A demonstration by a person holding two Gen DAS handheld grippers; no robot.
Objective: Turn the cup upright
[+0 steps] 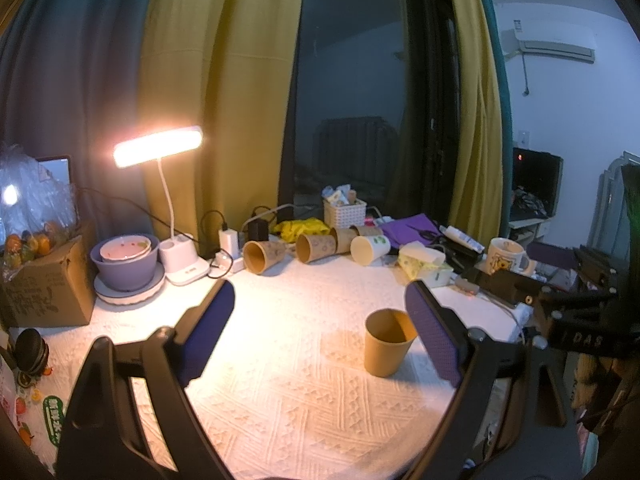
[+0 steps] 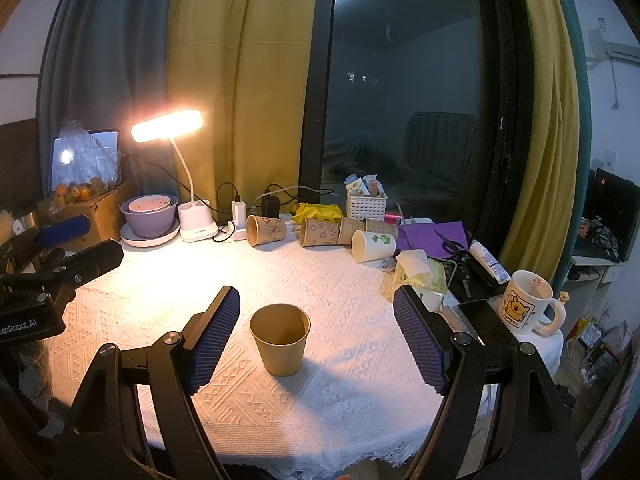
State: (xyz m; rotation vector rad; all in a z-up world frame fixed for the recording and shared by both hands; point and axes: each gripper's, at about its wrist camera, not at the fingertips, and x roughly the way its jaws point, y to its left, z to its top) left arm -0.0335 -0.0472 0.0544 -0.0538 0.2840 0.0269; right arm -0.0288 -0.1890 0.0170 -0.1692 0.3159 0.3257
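Note:
A plain brown paper cup (image 2: 281, 339) stands upright, mouth up, on the white patterned tablecloth (image 2: 320, 400). It also shows in the left wrist view (image 1: 387, 342). My right gripper (image 2: 316, 336) is open and empty, and the cup stands between its fingers, closer to the left one, touching neither. My left gripper (image 1: 320, 330) is open and empty, with the cup just inside its right finger (image 1: 432, 332). The left gripper's body shows at the left edge of the right wrist view (image 2: 48, 280).
Several paper cups (image 2: 320, 232) lie on their sides along the back of the table, with a white one (image 2: 372, 245) among them. A lit desk lamp (image 2: 168, 126), bowls (image 2: 150, 212), a white basket (image 2: 366, 202), a tissue pack (image 2: 420, 274) and a mug (image 2: 528, 308) stand around.

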